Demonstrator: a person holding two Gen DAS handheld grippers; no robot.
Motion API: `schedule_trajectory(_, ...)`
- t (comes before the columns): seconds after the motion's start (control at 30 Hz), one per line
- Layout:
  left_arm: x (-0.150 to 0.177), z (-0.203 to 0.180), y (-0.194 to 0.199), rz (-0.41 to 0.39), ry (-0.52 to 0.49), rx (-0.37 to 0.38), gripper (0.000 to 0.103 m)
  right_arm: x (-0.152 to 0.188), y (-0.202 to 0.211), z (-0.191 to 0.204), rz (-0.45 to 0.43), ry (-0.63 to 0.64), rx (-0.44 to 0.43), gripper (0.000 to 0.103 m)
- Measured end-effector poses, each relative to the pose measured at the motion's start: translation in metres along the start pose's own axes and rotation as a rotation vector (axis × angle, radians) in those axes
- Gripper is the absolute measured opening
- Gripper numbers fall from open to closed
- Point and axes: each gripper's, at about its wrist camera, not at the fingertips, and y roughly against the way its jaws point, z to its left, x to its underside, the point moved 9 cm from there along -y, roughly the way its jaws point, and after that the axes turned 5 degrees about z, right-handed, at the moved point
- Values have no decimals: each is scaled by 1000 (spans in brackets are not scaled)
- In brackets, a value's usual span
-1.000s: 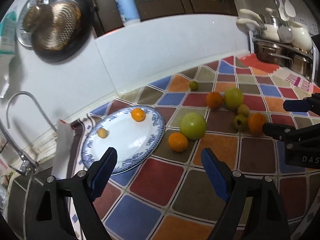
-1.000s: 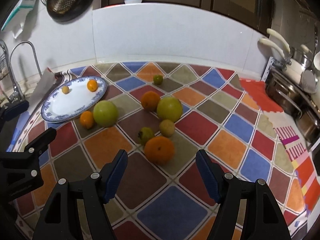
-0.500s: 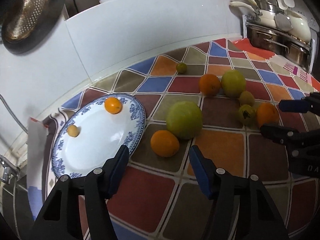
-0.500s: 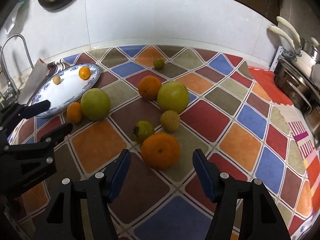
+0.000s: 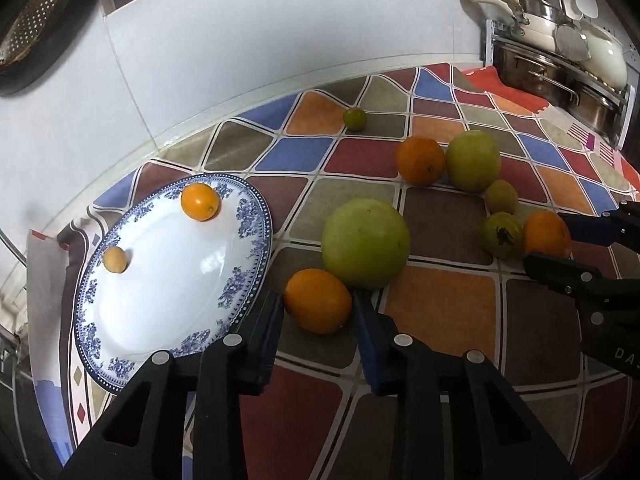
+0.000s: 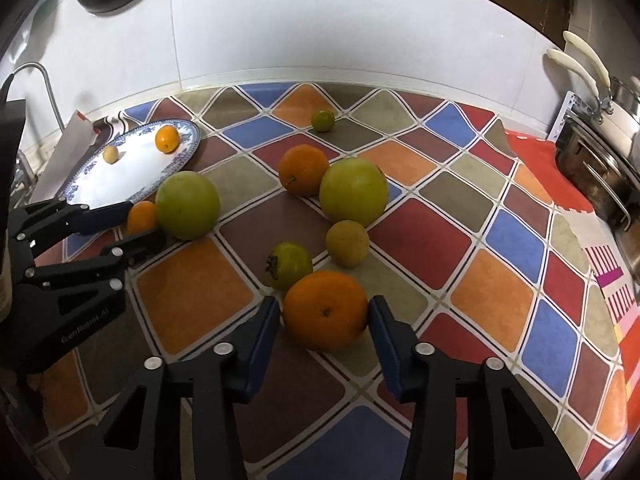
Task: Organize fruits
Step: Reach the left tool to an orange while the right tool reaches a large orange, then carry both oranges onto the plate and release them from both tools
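- The patchwork-coloured diamond-pattern countertop mat (image 6: 420,236) carries the loose fruit, and the oval white plate with a blue floral rim (image 5: 256,216) lies at its 9 o'clock edge.
- That plate already holds a small glossy orange citrus (image 5: 200,201) and a tiny tan round fruit (image 5: 115,259), so sorting looks begun but far from done.
- Two big round green fruits remain on the mat: one (image 5: 365,242) just beside the plate, another (image 6: 353,191) near the middle.
- The step in hand, as I judge it, is a double pick-up of oranges.
- The right gripper (image 6: 324,320) straddles the large round orange (image 6: 325,310) at the mat's 6 o'clock; its jaws are spread, with slim gaps either side.
- The left gripper (image 5: 317,308) brackets the smaller round orange (image 5: 317,300), which touches the nearer green fruit; jaws likewise released and close to the peel.
- Next, each should clench gently, then lift straight up, so the touching green neighbour and the small green persimmon-like fruit with a dark calyx (image 6: 289,265) are not nudged.
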Motion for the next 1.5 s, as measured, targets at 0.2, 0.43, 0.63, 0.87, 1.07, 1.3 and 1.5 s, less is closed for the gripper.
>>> schedule_trajectory(0.2,3,1,9,-5,19,-7,35,1,1,-2,-4,-6,-10,44)
schedule_trajectory(0.43,9,4,33,-16,76,-3,35,-2,16,0,-43,-7,-33,44)
schedule_trajectory(0.63,11,9,67,-63,126,-22,35,-7,40,9,-101,14,-69,44)
schedule_trajectory(0.87,13,18,108,-126,174,-62,35,-12,74,25,-176,57,-111,44)
schedule_trajectory(1.07,12,30,133,-171,188,-107,35,-19,98,41,-237,102,-152,44)
schedule_trajectory(1.3,7,48,157,-227,209,-163,35,-40,121,58,-329,133,-172,44)
schedule_trajectory(1.5,7,68,166,-252,226,-197,35,-57,130,75,-377,148,-193,44)
